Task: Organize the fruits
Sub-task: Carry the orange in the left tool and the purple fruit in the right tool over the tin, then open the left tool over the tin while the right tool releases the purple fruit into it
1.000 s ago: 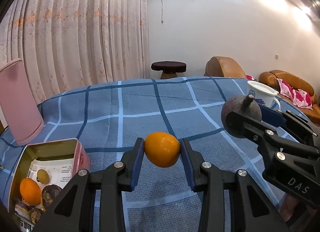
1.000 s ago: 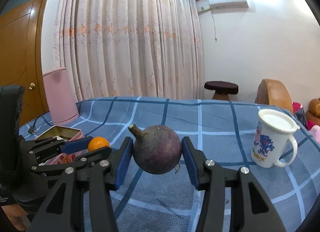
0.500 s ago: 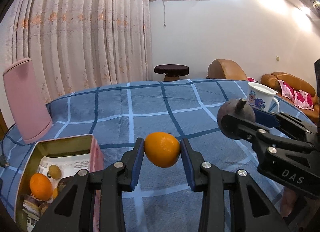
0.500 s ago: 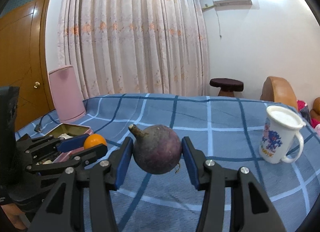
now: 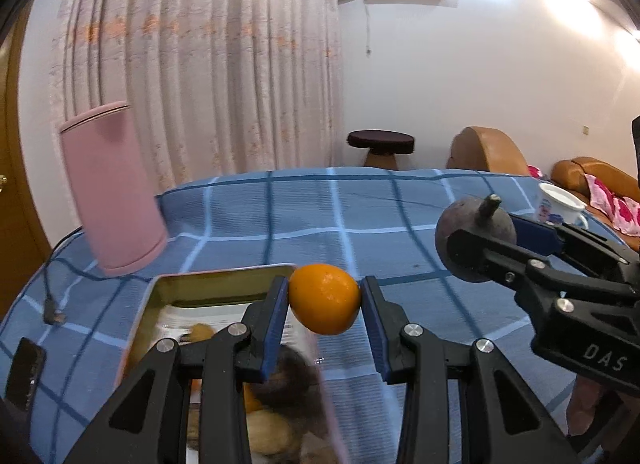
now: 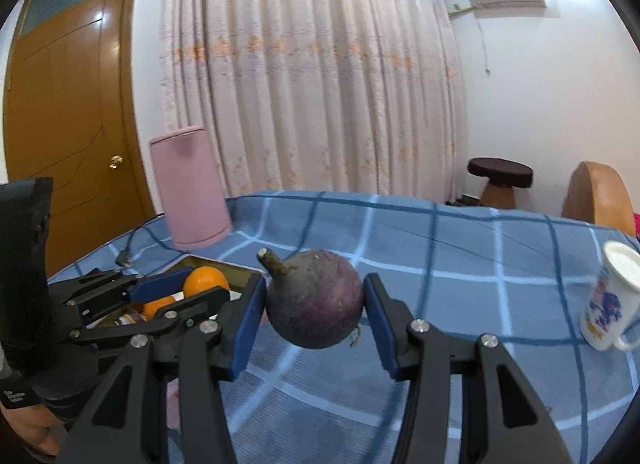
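Note:
My left gripper (image 5: pixel 325 300) is shut on an orange (image 5: pixel 324 298) and holds it above the right edge of an open pink tin box (image 5: pixel 216 284). The box holds several fruits, partly hidden by my fingers. My right gripper (image 6: pixel 316 304) is shut on a dark purple round fruit (image 6: pixel 316 306) with a stem, held above the blue checked cloth. In the left wrist view the right gripper and its purple fruit (image 5: pixel 474 238) are to the right. In the right wrist view the left gripper with the orange (image 6: pixel 206 282) is at the left over the box (image 6: pixel 216 266).
A tall pink container (image 5: pixel 110 187) stands at the back left of the table. A white printed mug (image 6: pixel 610 302) stands at the right. A black cable (image 5: pixel 52 300) and a dark device (image 5: pixel 24 372) lie at the left edge. A stool and sofa are beyond.
Both grippers have moved left with their fruits. The tin box now lies right under my left gripper instead of at the lower left.

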A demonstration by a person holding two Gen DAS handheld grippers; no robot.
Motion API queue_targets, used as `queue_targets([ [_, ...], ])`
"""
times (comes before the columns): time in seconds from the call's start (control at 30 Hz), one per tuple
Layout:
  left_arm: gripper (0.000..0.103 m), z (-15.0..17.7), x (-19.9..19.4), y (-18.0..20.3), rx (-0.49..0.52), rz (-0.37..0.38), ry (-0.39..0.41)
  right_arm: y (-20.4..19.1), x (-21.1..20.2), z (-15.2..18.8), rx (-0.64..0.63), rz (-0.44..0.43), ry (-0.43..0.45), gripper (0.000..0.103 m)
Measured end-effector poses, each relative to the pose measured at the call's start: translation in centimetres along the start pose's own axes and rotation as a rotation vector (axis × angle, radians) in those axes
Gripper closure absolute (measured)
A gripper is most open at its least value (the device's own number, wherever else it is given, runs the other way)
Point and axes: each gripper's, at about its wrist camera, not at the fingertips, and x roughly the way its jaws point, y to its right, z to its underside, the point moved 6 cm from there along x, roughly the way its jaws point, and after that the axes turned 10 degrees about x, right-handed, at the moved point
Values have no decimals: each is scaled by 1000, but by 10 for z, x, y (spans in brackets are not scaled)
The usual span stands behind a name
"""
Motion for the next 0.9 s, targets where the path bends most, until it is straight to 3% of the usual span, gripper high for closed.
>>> queue_targets([
  [0.5, 64, 33, 7, -76, -70, -107, -88, -77, 62, 6, -52, -127, -99, 50],
  [0.9, 64, 56, 18, -96, -95, -113, -156, -87, 107, 33, -32, -140, -243, 50],
])
